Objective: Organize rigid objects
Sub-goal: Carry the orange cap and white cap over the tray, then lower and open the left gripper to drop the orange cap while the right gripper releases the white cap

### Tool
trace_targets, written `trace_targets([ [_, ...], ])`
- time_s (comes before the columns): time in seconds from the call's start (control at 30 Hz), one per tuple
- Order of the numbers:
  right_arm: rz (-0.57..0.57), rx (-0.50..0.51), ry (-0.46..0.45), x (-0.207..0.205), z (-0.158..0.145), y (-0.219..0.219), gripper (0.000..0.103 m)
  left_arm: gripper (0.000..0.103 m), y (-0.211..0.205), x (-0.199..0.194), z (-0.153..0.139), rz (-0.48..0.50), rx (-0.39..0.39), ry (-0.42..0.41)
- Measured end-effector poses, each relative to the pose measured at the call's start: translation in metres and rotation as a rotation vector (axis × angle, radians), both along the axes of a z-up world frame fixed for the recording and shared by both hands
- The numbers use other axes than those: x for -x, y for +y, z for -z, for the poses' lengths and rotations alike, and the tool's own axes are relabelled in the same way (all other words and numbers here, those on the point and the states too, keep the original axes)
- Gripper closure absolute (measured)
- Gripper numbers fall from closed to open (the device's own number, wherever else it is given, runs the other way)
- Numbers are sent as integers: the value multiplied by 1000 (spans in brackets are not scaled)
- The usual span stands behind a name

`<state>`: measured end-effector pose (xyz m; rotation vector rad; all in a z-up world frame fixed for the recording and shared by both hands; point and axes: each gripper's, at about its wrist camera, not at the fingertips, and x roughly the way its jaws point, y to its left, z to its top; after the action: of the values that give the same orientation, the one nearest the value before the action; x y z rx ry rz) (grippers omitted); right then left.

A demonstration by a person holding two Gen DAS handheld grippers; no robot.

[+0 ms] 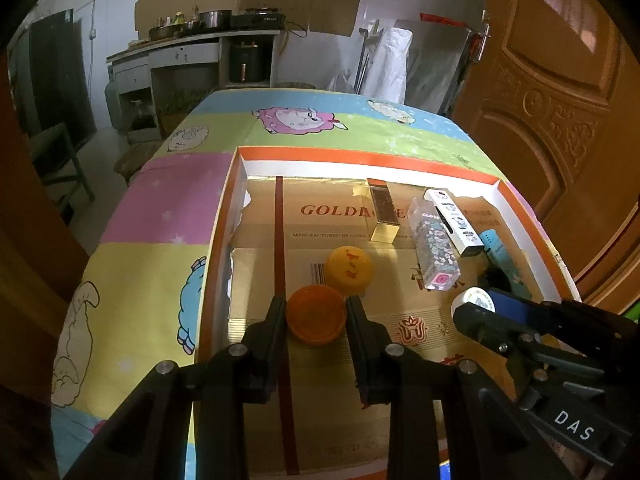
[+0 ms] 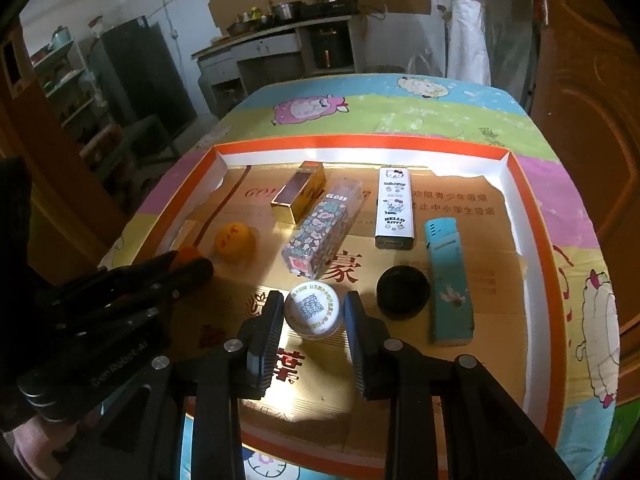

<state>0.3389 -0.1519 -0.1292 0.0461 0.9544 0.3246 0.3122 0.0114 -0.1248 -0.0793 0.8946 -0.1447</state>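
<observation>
A shallow cardboard box [image 1: 362, 159] with an orange rim lies on the table. My left gripper [image 1: 316, 308] is shut on an orange bottle cap [image 1: 315, 314] low over the box floor. My right gripper [image 2: 314, 307] is shut on a white cap with a QR code [image 2: 313, 310], which also shows in the left wrist view [image 1: 476, 300]. In the box lie a yellow ball [image 1: 349, 265], a gold box [image 2: 298, 192], a floral gloss box [image 2: 320, 230], a white Hello Kitty box [image 2: 395, 206], a blue lighter [image 2: 450, 284] and a black cap [image 2: 403, 289].
The table wears a cartoon-print cloth [image 1: 160, 220]. A wooden door [image 1: 560, 100] stands to the right. A kitchen counter with pots [image 1: 200, 36] is at the back, and a chair [image 1: 56, 160] stands left of the table.
</observation>
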Motion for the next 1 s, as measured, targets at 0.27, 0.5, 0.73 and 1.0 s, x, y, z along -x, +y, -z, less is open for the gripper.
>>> trace_targets([
  [0.27,-5,3,6,-4,5,2,71,73,0,-1,3,-1,-3,2],
  [0.5,-2,10,8,-6,10,3,71,73,0,-3,6,-2,-13,-3],
  [0.73,-7,29,-10,-4,11,6,71,73,0,-4,6,-1,-21,-4],
  [1.0,-9,31,-18,-3,10,6,69,73,1,-4,6,0,-22,-6],
])
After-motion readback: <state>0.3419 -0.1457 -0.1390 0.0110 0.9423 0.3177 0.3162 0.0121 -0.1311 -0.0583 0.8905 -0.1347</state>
